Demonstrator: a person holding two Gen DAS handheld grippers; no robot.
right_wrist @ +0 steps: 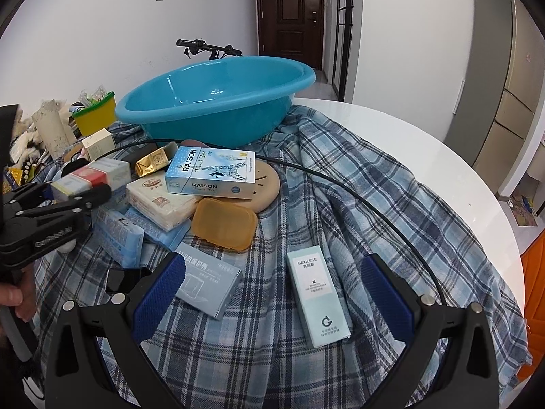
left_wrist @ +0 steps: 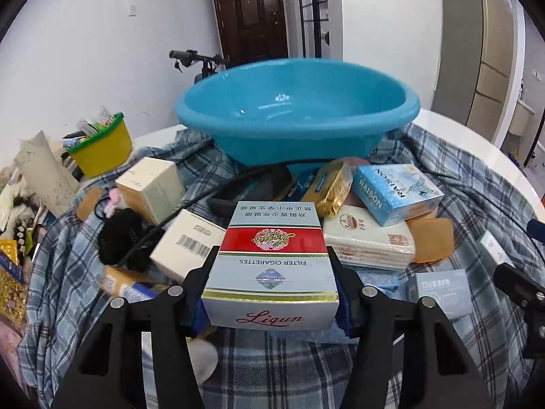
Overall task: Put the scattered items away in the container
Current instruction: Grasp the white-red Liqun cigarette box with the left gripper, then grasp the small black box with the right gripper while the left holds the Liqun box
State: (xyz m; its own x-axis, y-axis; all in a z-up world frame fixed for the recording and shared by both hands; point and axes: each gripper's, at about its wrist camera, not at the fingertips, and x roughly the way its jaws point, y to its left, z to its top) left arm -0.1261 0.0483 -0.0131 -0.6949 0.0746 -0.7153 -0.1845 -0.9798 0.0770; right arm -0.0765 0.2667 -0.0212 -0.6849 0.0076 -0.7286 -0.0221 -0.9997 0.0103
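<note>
Dark wooden door point(right_wrist: 289, 10) seen at the far wall, handlebar point(right_wrist: 207, 47) seen behind the basin, yellow green-rimmed tub point(left_wrist: 102, 145) stuffed with packets at the left, grey cabinet point(right_wrist: 490, 64) set along the right wall, white round surface point(right_wrist: 425, 143) draped with a plaid cloth point(right_wrist: 340, 177)

The basin point(left_wrist: 296, 116) is plain turquoise blue. The cloth point(right_wrist: 340, 184) is blue-and-white plaid. The cigarette pack point(left_wrist: 272, 262) is pale grey with a red band.
</note>
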